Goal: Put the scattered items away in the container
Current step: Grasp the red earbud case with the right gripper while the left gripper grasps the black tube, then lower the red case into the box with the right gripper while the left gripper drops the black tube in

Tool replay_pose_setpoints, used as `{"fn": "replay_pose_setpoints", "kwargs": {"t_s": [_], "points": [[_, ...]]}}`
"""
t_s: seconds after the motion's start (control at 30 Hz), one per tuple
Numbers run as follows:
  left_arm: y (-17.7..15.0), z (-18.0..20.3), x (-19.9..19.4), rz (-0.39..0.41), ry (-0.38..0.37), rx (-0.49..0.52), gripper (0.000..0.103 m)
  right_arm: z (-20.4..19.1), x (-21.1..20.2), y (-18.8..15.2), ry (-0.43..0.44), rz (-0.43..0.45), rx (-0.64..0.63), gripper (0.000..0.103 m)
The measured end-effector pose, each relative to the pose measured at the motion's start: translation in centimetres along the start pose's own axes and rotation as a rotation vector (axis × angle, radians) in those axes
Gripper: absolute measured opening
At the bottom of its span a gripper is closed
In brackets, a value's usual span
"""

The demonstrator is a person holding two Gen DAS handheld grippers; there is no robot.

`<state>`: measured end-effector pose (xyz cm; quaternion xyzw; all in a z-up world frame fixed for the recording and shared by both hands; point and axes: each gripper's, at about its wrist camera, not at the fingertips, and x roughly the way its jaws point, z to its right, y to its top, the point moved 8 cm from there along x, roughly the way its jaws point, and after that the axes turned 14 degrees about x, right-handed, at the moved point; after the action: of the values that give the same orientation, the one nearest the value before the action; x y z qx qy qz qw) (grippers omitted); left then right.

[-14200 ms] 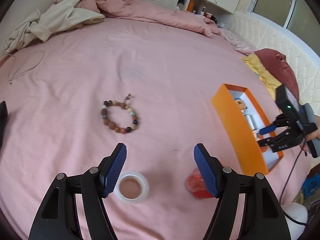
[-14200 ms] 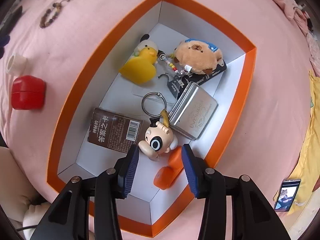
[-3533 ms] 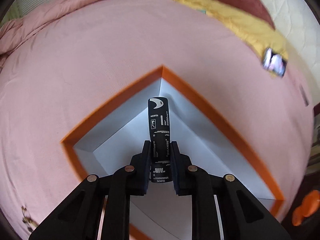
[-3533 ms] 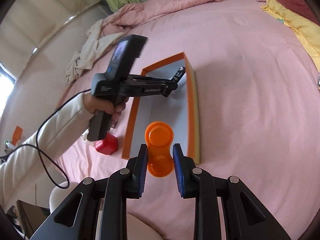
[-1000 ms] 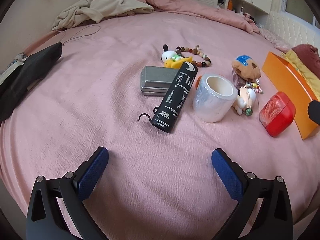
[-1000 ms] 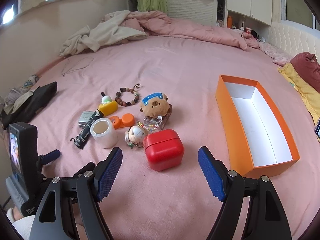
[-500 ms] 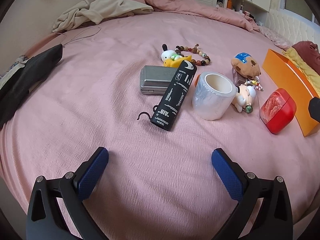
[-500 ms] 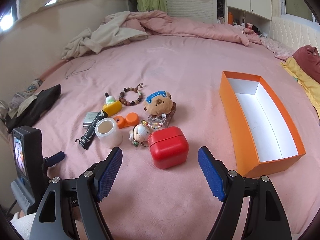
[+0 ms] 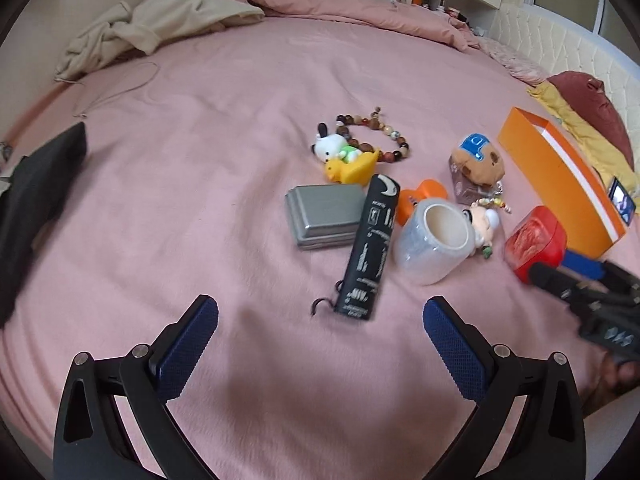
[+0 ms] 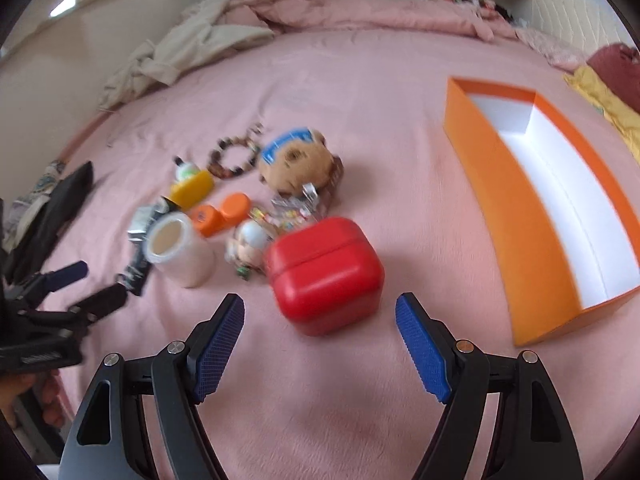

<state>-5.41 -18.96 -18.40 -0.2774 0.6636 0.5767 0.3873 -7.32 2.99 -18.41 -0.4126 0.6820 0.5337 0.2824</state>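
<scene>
Scattered items lie on the pink bed. A black tube [image 9: 369, 247] lies just beyond my open left gripper [image 9: 320, 336], beside a grey tin [image 9: 325, 214], a clear tape roll [image 9: 434, 242], a yellow duck toy [image 9: 347, 160] and a bead bracelet [image 9: 376, 138]. My right gripper [image 10: 320, 342] stands open, empty, just short of the red case [image 10: 325, 274]. The orange box [image 10: 552, 204] with its white inside sits empty to the right. A bear plush [image 10: 298, 164] and an orange case [image 10: 220, 214] lie behind the red case.
A crumpled cream garment [image 9: 160, 28] and pink duvet [image 9: 360, 4] lie at the bed's far side. A black cloth [image 9: 32, 200] rests at the left edge. Yellow and maroon bedding [image 9: 584, 120] and a phone [image 9: 621, 200] lie beyond the box.
Both grippers moved closer to the items: the red case grew large before the right gripper, and the right gripper came into the left wrist view. Both stayed open.
</scene>
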Motion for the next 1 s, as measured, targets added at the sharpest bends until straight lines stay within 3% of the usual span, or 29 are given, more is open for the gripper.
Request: {"fn": "replay_pose_setpoints", "kwargs": {"t_s": [0.07,0.13,0.17,0.2,0.33,0.37,0.4,0.43,0.57,0.8,0.9,1.0], "points": [[0.4,0.6,0.4,0.004,-0.022,0.012,0.102,-0.2,0.2,0.0,-0.002,0.007,-0.017,0.078],[0.9,1.2,1.1,-0.004,-0.042,0.032,0.089,-0.6,0.4,0.2,-0.002,0.023,-0.038,0.078],[1.1,1.4,1.7,-0.019,-0.056,0.038,0.074,-0.7,0.6,0.3,-0.008,0.029,-0.053,0.078],[1.2,1.6,2.2,-0.034,-0.069,0.044,0.07,-0.9,0.9,0.4,-0.015,0.034,-0.068,0.078],[1.4,1.8,3.2,-0.057,-0.067,0.087,0.07,-0.5,3.0,0.5,-0.057,0.009,-0.078,0.06],[1.4,1.8,3.1,-0.06,-0.063,0.092,0.063,-0.5,2.9,0.6,-0.054,0.015,-0.076,0.06],[1.3,1.6,2.9,-0.052,-0.079,0.072,0.029,-0.5,2.7,0.7,-0.05,0.019,-0.071,0.06],[1.2,1.4,2.5,-0.039,-0.109,0.038,0.021,-0.5,2.5,0.7,-0.045,0.021,-0.066,0.06],[0.0,0.6,1.3,-0.01,-0.215,-0.089,0.019,0.2,1.6,0.6,-0.028,0.026,-0.017,0.06],[-2.3,0.9,-1.7,0.027,-0.206,-0.155,0.02,0.4,-1.7,1.3,-0.009,0.118,0.012,0.06],[-0.8,1.8,-3.6,0.058,-0.19,-0.15,0.02,0.2,-3.6,2.1,-0.014,0.181,-0.005,0.06],[3.1,4.2,-5.0,0.093,-0.191,-0.094,0.02,0.4,-5.7,3.4,0.007,0.196,0.011,0.06]]}}
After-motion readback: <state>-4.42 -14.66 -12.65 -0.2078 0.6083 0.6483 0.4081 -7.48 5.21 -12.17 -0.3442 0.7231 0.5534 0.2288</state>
